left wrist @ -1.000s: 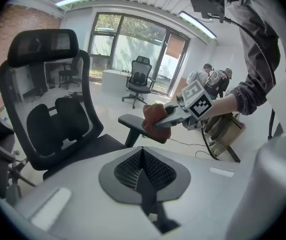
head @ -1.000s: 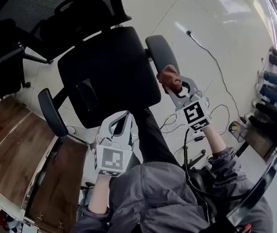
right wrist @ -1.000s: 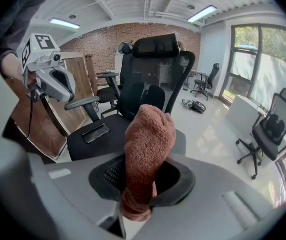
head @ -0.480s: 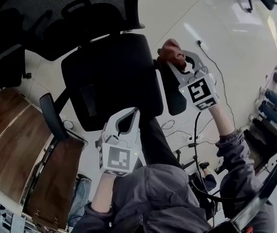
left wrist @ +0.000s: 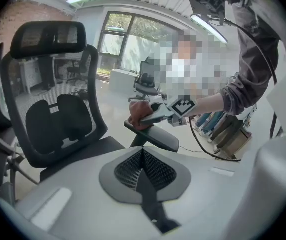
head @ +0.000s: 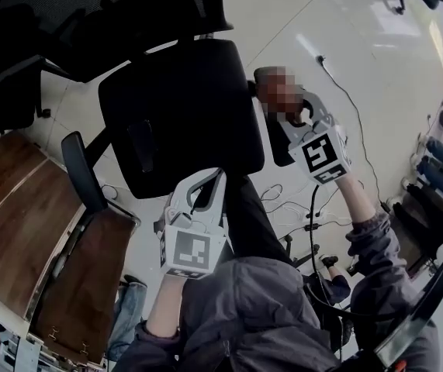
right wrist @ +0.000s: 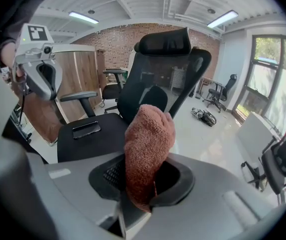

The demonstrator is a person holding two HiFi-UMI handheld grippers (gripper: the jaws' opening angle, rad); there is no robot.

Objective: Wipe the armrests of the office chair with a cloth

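The right gripper (left wrist: 154, 117) is closed on a reddish-brown terry cloth (right wrist: 148, 149). The cloth lies on the back end of the padded black armrest (left wrist: 159, 138) of the black mesh office chair (head: 176, 107). The left gripper (left wrist: 143, 153) has its jaws together with nothing between them, and it is in front of the seat, apart from the armrest.

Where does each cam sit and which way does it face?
Head view: on the head, steeply down onto the black mesh-backed office chair; left gripper, right gripper, grey sleeves show.
Left gripper view: past its own shut jaws toward the right gripper holding the rust-brown terry cloth on the black padded armrest.
Right gripper view: along jaws clamping the cloth, toward the seat and left gripper.
Shared: head and right gripper views both show the black phone on the seat.
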